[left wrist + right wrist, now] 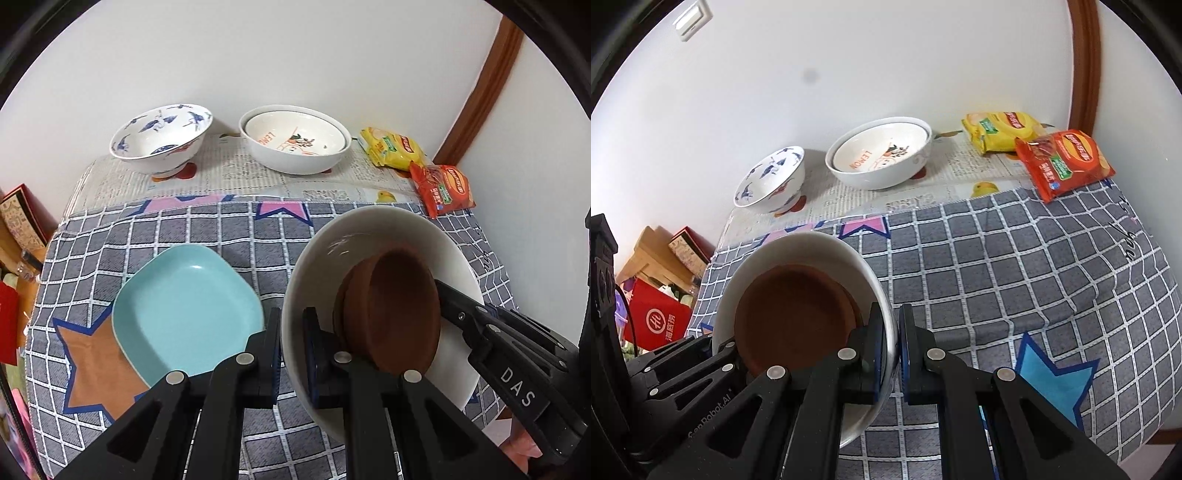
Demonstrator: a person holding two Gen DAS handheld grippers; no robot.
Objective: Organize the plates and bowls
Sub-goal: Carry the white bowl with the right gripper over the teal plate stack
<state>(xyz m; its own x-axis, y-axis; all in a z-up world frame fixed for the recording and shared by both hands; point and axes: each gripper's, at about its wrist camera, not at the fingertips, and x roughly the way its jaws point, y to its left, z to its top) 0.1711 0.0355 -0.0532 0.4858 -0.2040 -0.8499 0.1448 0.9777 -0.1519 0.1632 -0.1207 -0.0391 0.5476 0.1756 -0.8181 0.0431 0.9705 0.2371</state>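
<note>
A white bowl holding a tilted brown dish is beside a light-blue plate

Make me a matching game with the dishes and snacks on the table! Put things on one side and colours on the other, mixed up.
Things:
1. square plate
2. small dish inside the big white bowl
3. bowl at the back left
4. snack packet nearest the checked cloth

Colours:
A. red
B. white with blue pictures
C. light blue
D. brown

Pairs: 1-C, 2-D, 3-B, 4-A
</note>
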